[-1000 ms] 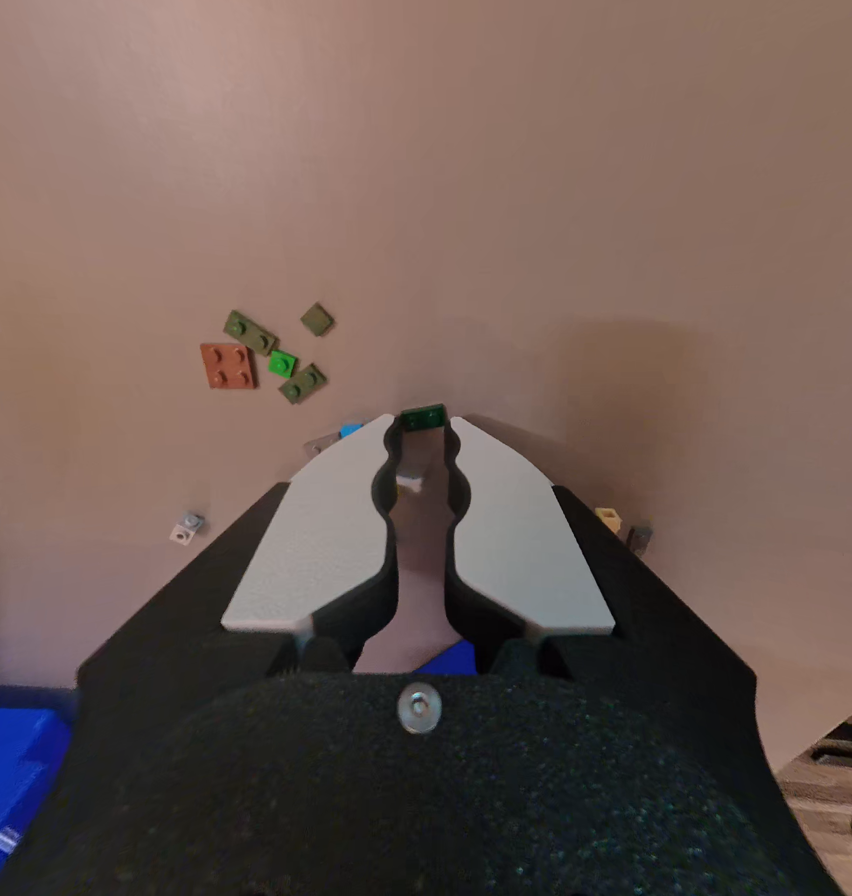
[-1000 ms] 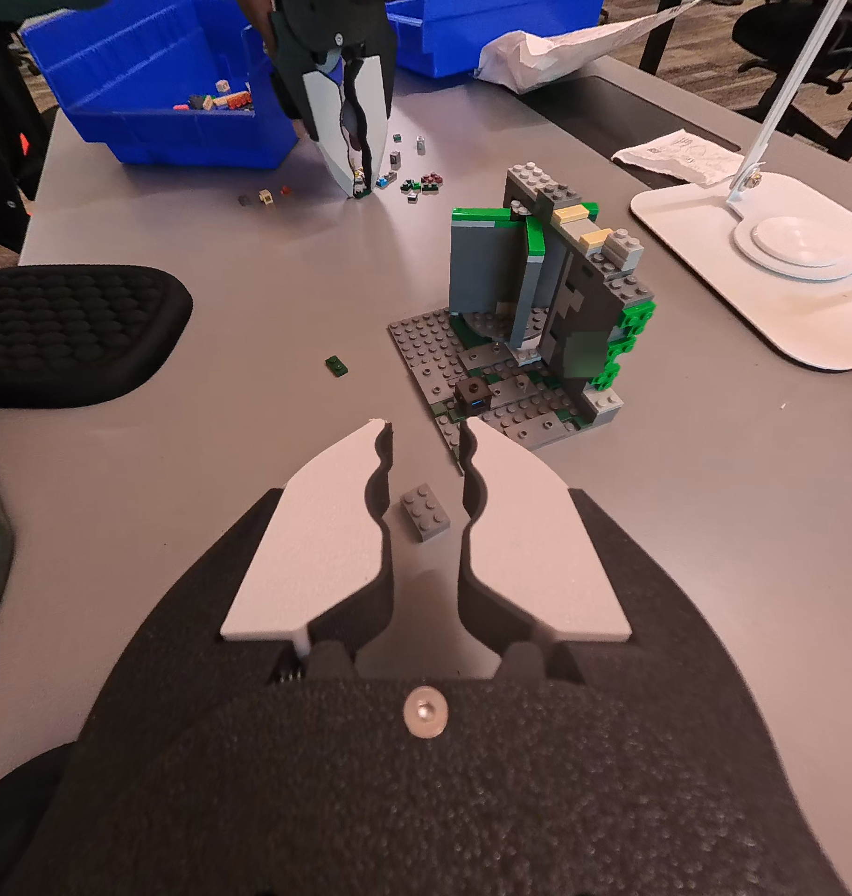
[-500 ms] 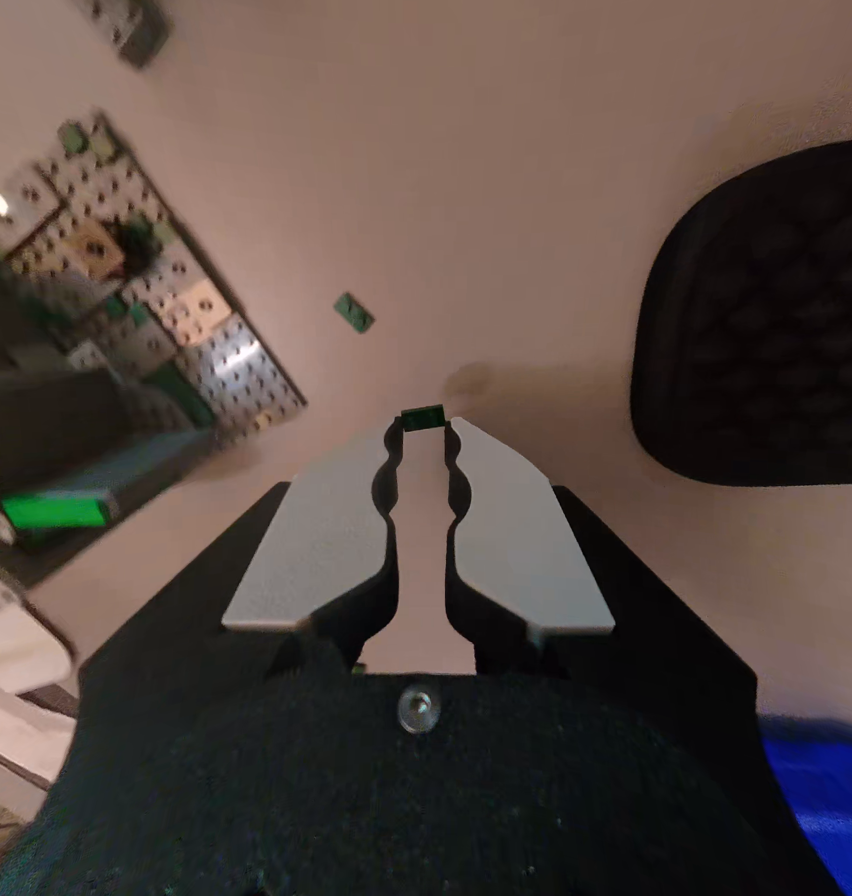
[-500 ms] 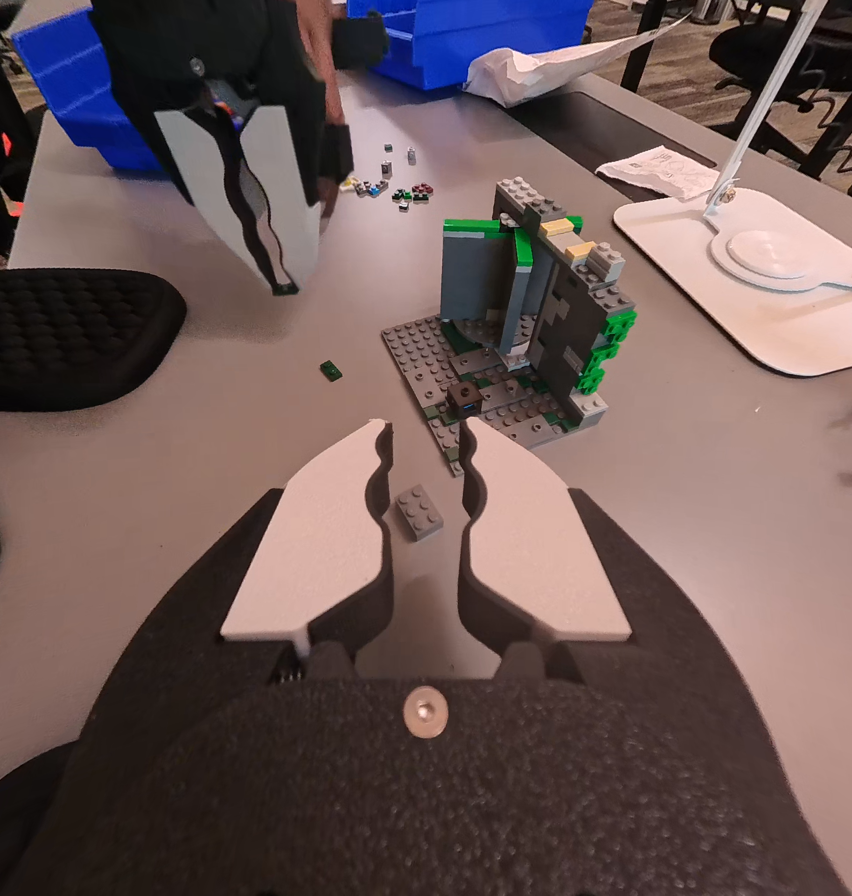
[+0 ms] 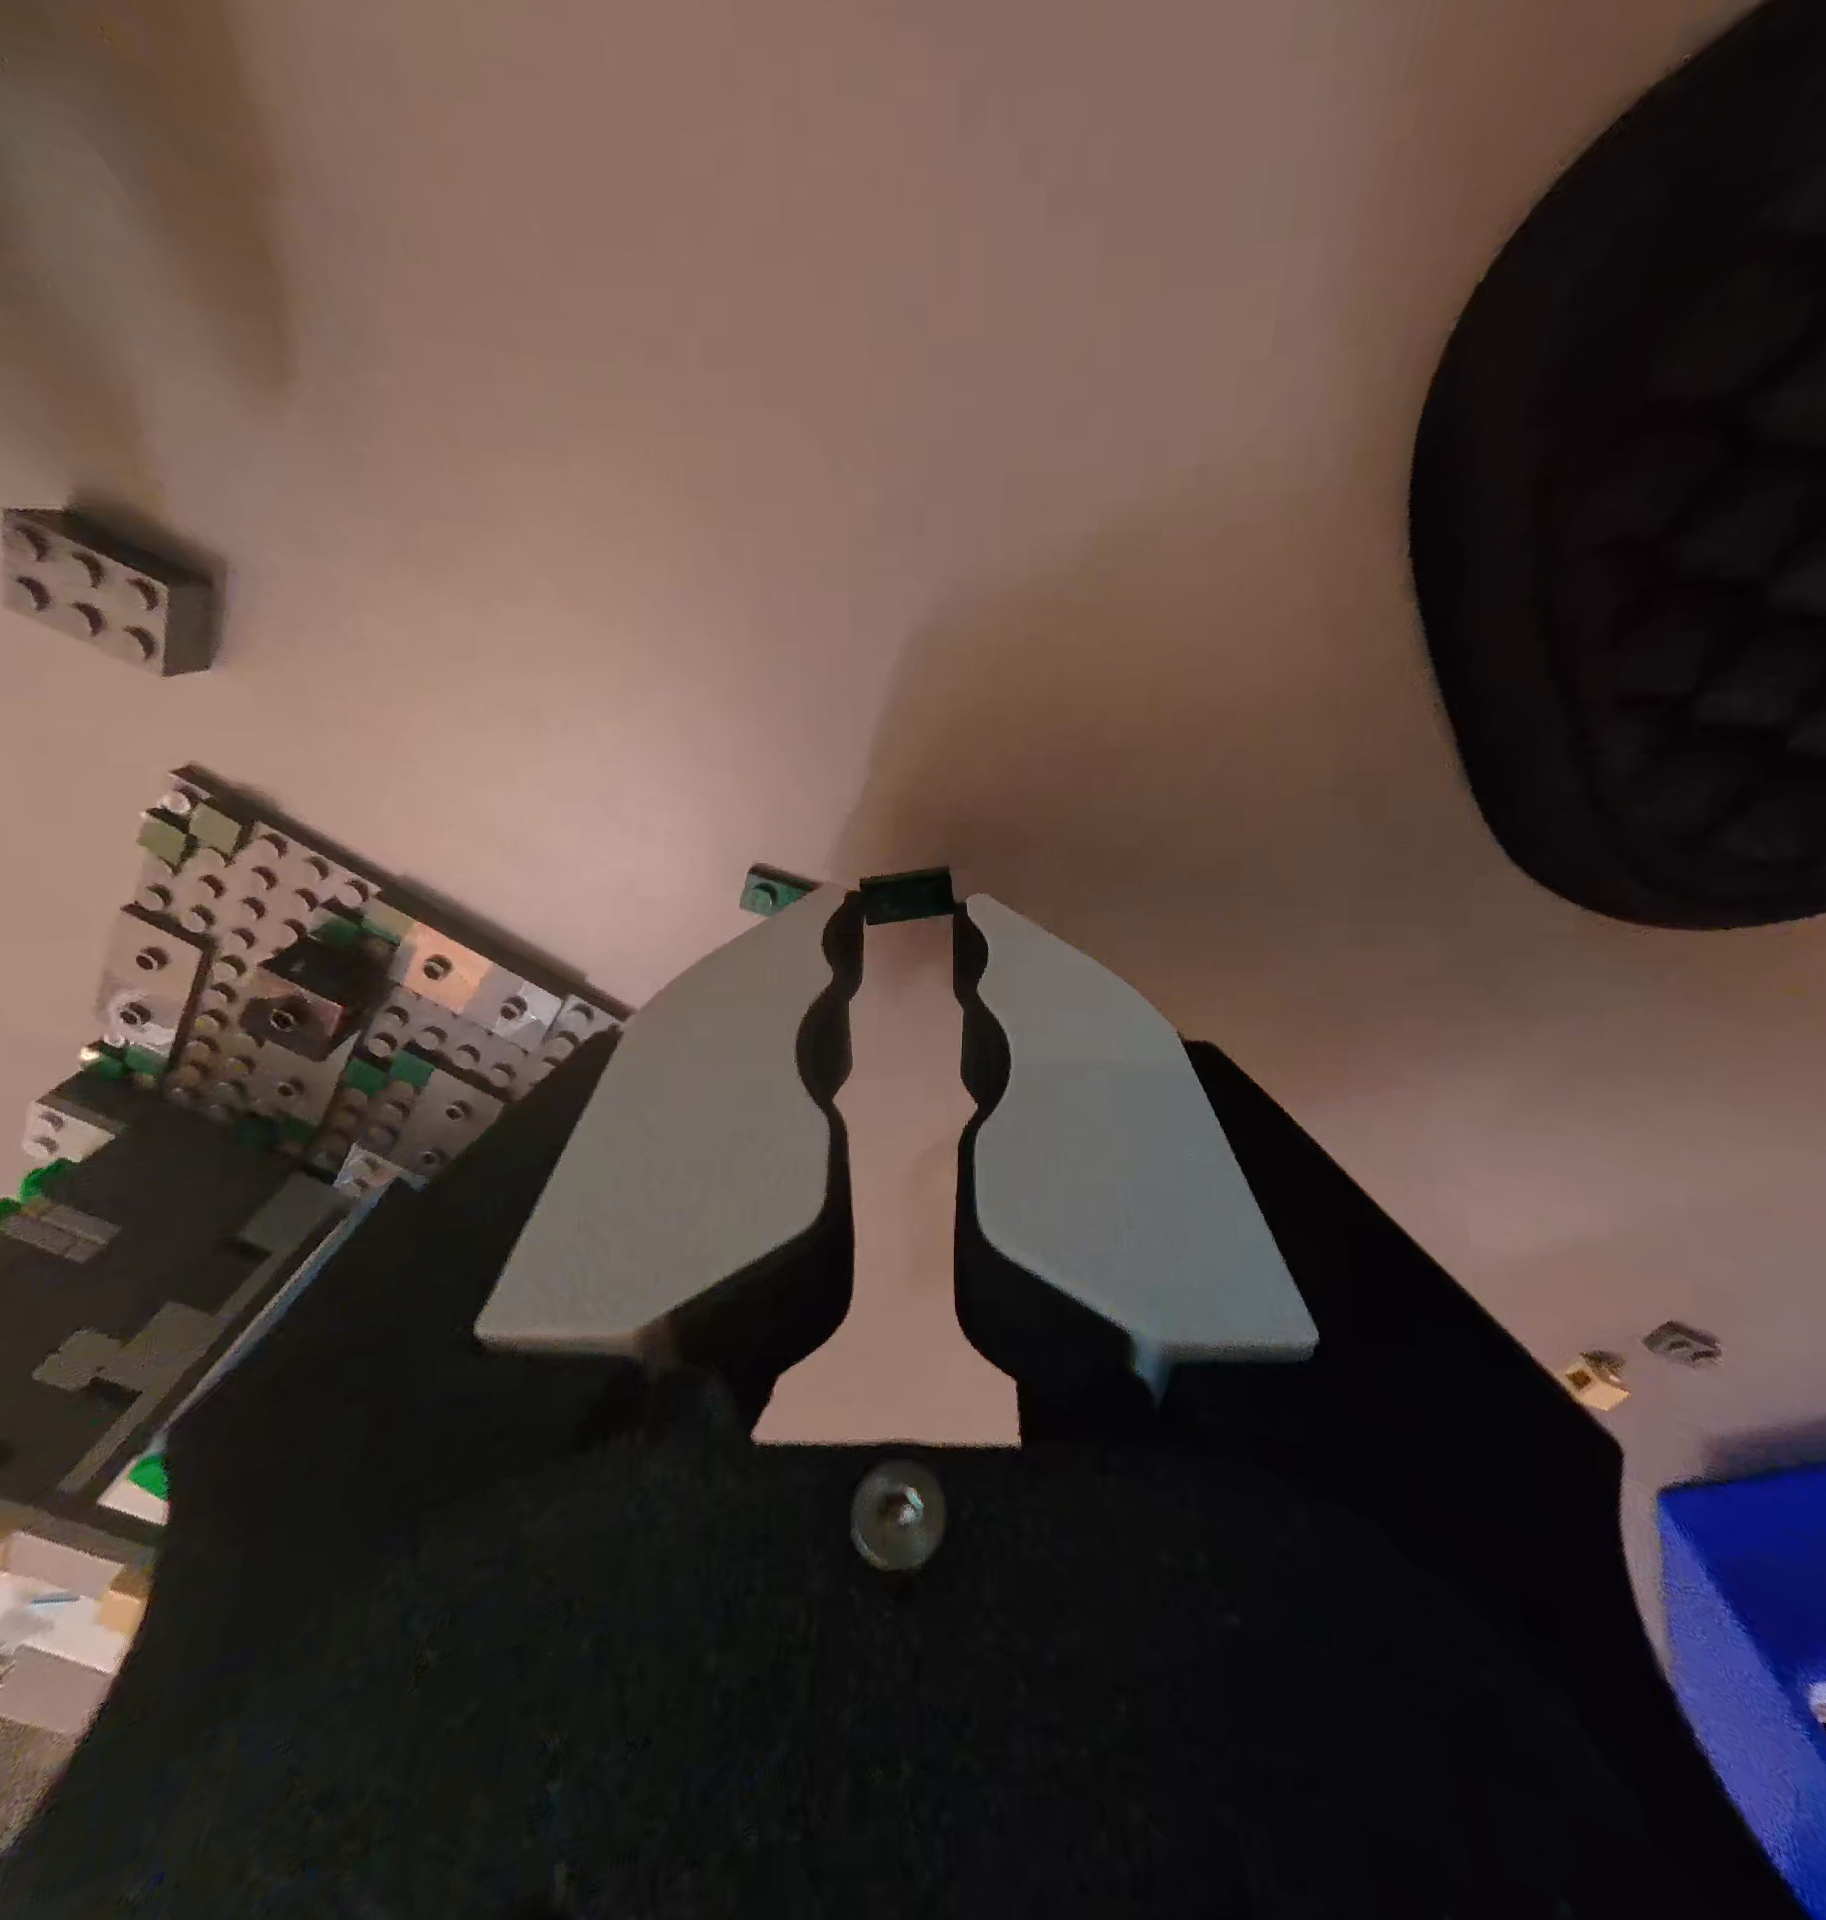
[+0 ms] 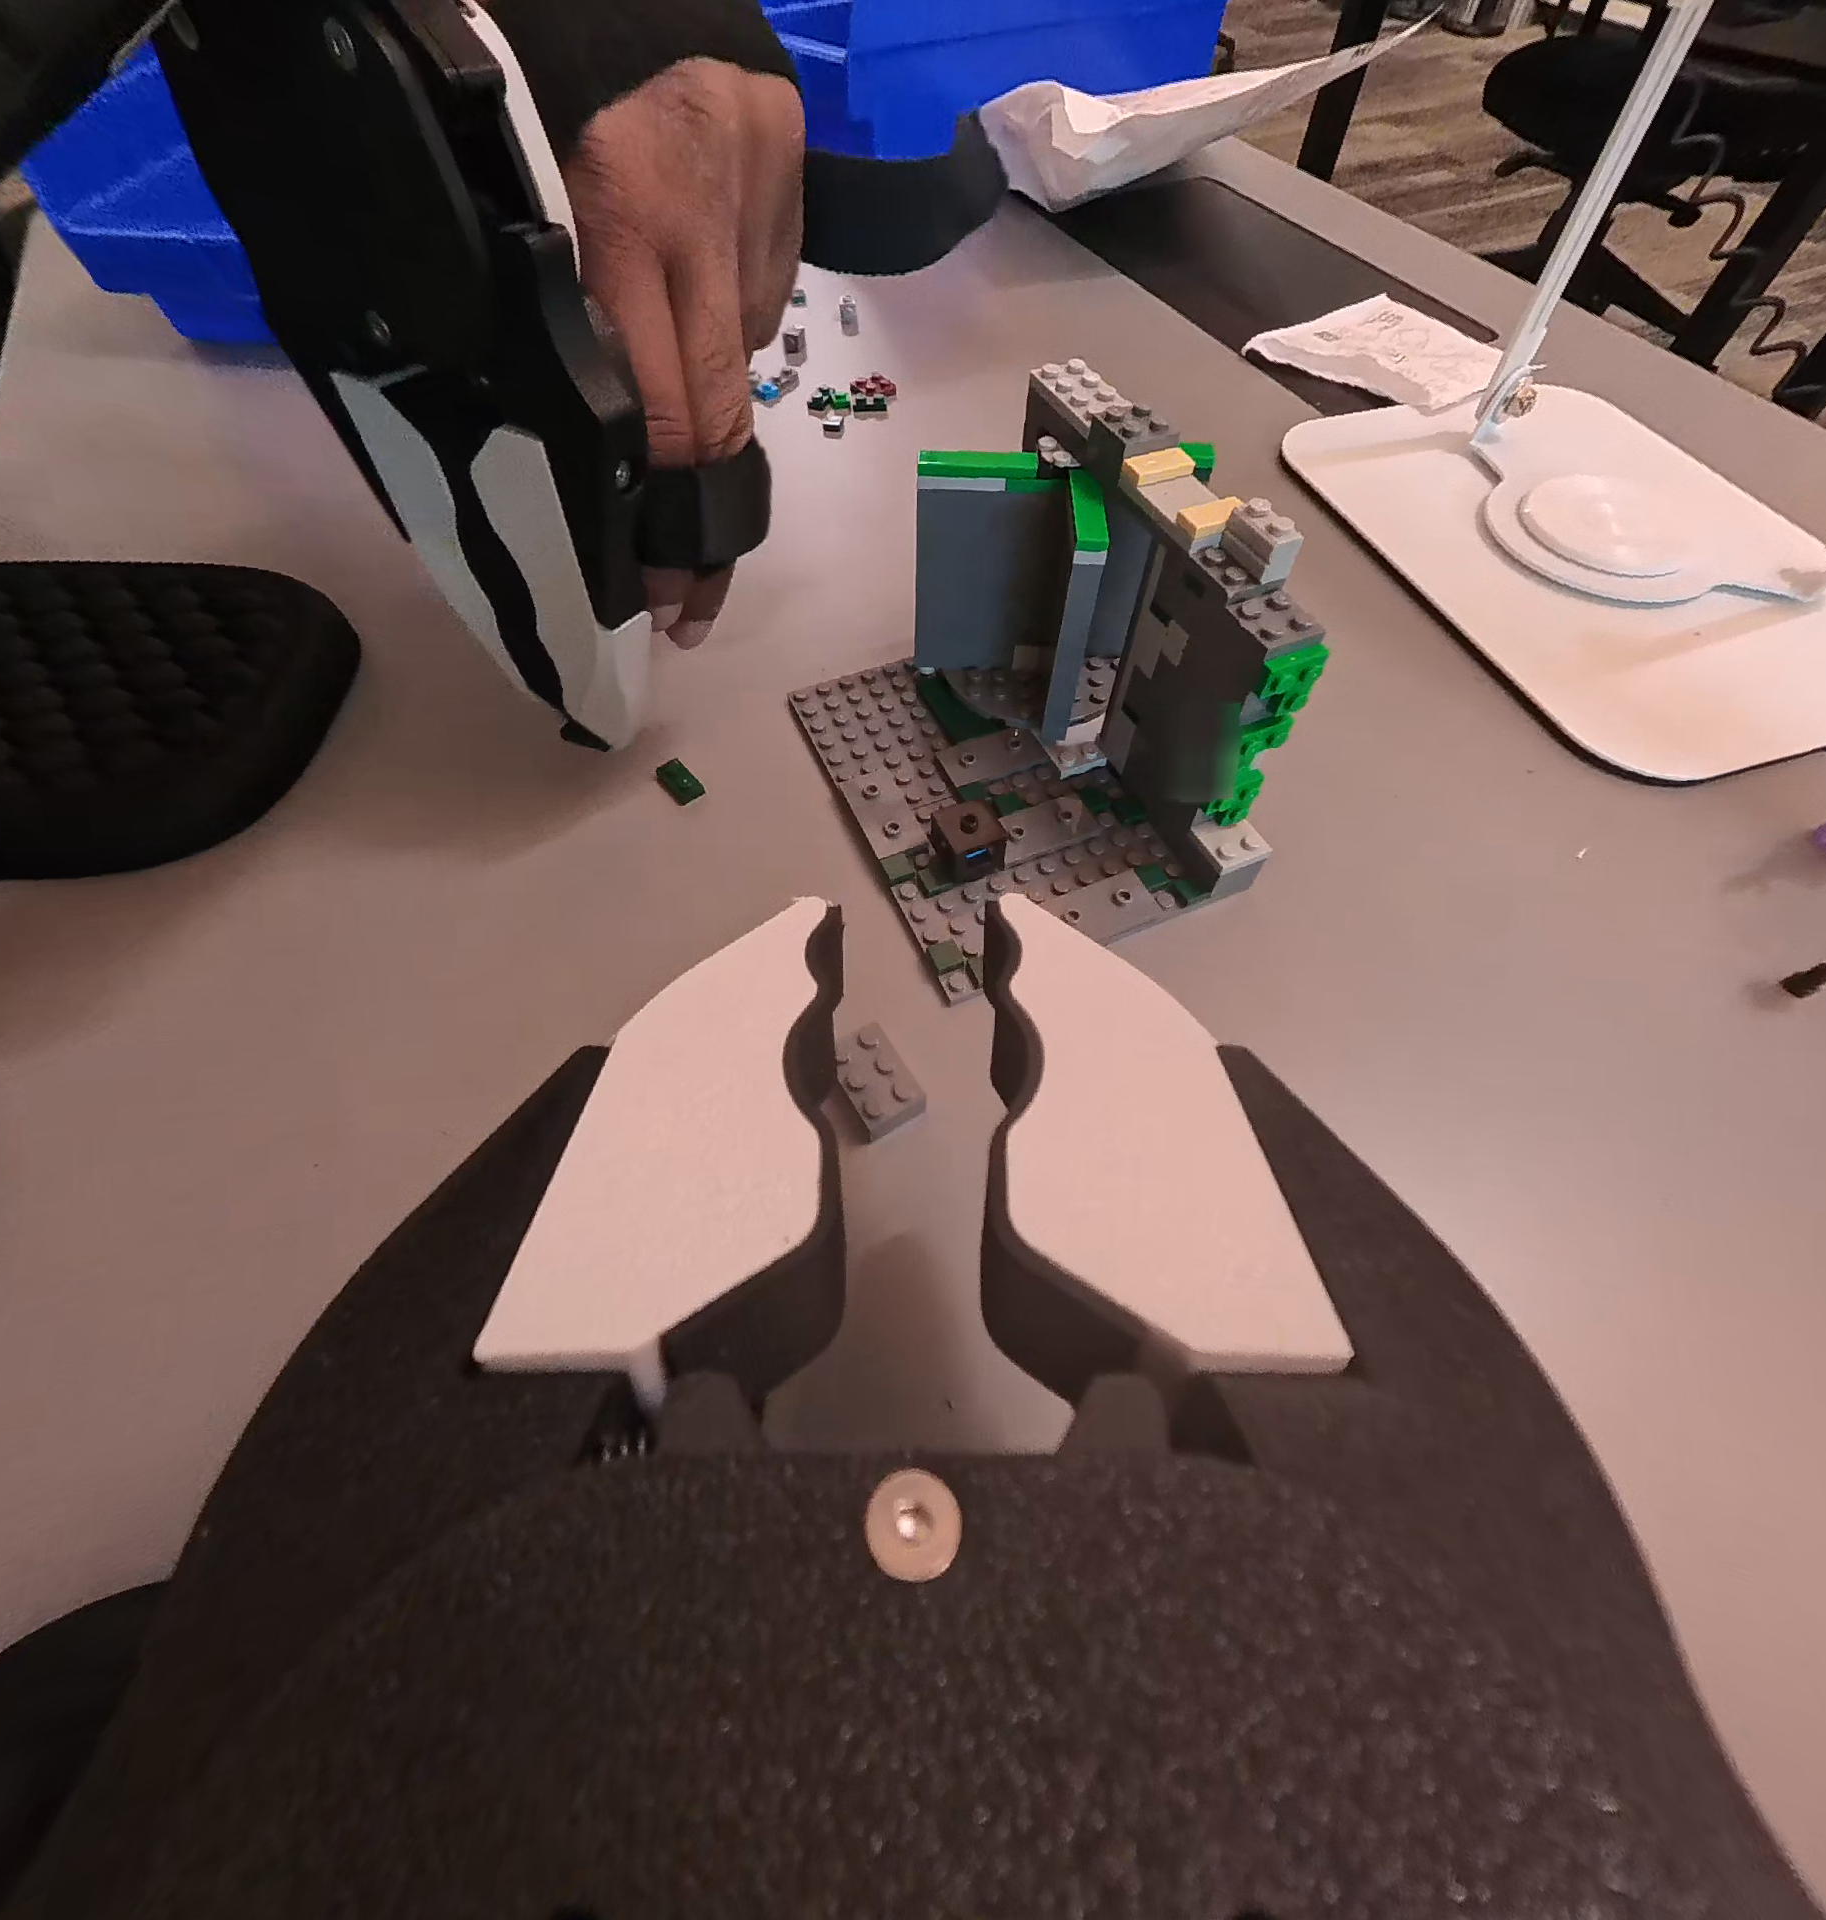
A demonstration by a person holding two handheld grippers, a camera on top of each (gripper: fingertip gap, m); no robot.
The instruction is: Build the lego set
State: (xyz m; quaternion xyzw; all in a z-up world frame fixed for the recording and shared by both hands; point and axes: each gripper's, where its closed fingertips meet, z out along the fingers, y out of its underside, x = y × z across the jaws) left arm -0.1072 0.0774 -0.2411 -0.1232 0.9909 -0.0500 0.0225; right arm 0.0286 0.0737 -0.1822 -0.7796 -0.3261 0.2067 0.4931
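My left gripper (image 5: 907,920) is shut on a small dark green piece (image 5: 907,894) at its tips. It is low over the table, right next to a loose dark green plate (image 5: 774,891). In the right wrist view, a person's hand holds the left gripper (image 6: 589,727) just left of that plate (image 6: 680,781). The grey and green lego build (image 6: 1096,623) stands on its grey studded baseplate (image 6: 852,727); it also shows in the left wrist view (image 5: 265,1018). My right gripper (image 6: 914,925) is open, with a grey 2x3 brick (image 6: 881,1083) lying on the table between its fingers.
A black dimpled pad (image 6: 109,707) lies at the table's left. Blue bins (image 6: 161,239) stand at the back, with several small loose pieces (image 6: 826,390) in front. A white lamp base (image 6: 1615,582) sits at the right, with a paper slip (image 6: 1376,348) behind it. Across from one pair of fingers to the other is roughly 15 centimeters.
My left gripper has carried the dark green piece from the loose pile by the bins to the dark green plate near the build, and lower. My right gripper has stayed in place.
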